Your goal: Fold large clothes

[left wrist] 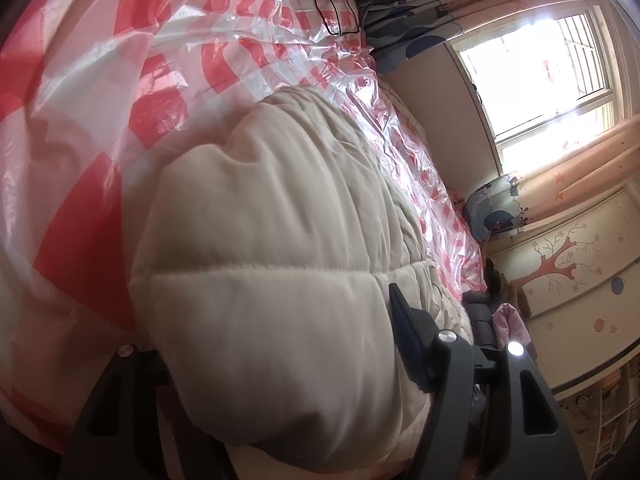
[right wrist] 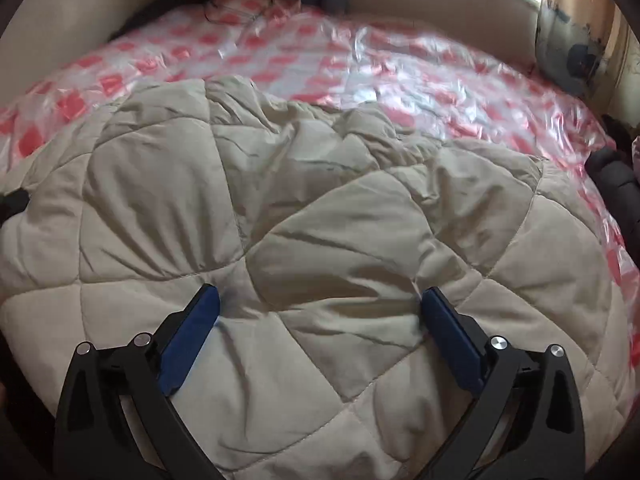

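Beige quilted padded coat point(right wrist: 304, 216), diamond-stitched, lies spread and rumpled on a bed over a red-and-white checked plastic sheet point(right wrist: 360, 64). Surface puffy, with creases gathered toward the middle; far edge bunched in folds. In the left wrist view, a thick bulging portion of the coat point(left wrist: 272, 240) fills the foreground, one straight seam running across it.

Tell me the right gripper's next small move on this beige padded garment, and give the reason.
Probably close the right gripper on the fabric. Its jaws stand wide open, pressed against the beige quilted garment, with a puffy fold bulging between them. The left gripper already has a thick bundle of the same garment between its jaws, over the red-checked plastic sheet, so a second hold seems needed before folding.
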`<state>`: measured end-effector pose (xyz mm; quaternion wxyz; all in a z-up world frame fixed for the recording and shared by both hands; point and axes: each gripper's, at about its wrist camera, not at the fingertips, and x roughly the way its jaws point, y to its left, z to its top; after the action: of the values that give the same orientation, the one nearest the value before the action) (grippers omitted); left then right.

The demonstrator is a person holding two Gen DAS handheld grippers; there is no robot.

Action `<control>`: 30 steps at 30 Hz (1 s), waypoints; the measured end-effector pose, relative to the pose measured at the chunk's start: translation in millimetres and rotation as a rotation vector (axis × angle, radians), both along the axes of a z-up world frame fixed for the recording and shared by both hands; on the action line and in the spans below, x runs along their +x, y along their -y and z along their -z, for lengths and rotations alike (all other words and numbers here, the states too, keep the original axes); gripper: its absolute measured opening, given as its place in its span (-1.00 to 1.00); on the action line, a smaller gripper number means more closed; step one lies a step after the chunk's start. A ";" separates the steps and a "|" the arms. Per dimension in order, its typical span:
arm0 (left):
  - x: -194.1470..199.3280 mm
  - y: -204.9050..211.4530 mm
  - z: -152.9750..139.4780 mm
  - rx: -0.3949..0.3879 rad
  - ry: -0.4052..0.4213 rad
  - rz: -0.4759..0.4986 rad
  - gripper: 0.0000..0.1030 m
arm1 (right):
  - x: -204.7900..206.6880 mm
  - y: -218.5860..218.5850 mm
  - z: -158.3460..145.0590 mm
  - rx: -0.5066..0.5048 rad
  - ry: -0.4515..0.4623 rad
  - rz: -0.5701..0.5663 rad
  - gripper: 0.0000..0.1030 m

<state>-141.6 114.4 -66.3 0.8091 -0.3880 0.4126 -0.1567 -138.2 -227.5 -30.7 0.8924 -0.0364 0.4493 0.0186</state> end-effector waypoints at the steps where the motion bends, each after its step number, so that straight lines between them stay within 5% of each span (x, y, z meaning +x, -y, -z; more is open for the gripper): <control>1: -0.9 0.9 -1.3 0.015 0.004 -0.005 0.22 | 1.5 2.4 -6.2 0.025 -0.024 0.018 0.88; 5: -1.4 -1.4 -1.3 0.007 0.004 -0.011 0.22 | -17.1 0.5 -39.9 0.021 0.109 0.051 0.88; 8: -0.5 -1.4 -1.3 0.001 0.007 -0.009 0.28 | -9.2 -9.1 -4.1 -0.029 -0.025 0.022 0.89; 14: 0.1 -2.3 -1.0 -0.003 0.008 -0.019 0.28 | -31.8 -3.5 -25.8 0.054 0.098 0.074 0.88; 18: -0.2 0.1 -2.6 0.007 0.022 -0.014 0.28 | -31.9 -14.2 0.3 -0.019 0.052 0.039 0.89; 21: -1.2 1.3 -3.5 0.027 0.033 -0.019 0.28 | -38.2 -6.2 -15.7 0.063 0.084 0.075 0.88; 24: -2.0 3.1 -5.0 0.042 0.046 -0.018 0.27 | -39.7 -13.3 -7.0 0.021 0.061 0.049 0.89; 30: -11.8 26.8 -41.9 0.167 0.201 0.016 -0.03 | -41.3 -20.3 10.1 -0.020 0.085 0.033 0.89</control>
<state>-153.4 87.6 -24.4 0.8746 -0.2982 0.3443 -0.1663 -179.5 -207.2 -40.8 0.9105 -0.0387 0.4116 -0.0021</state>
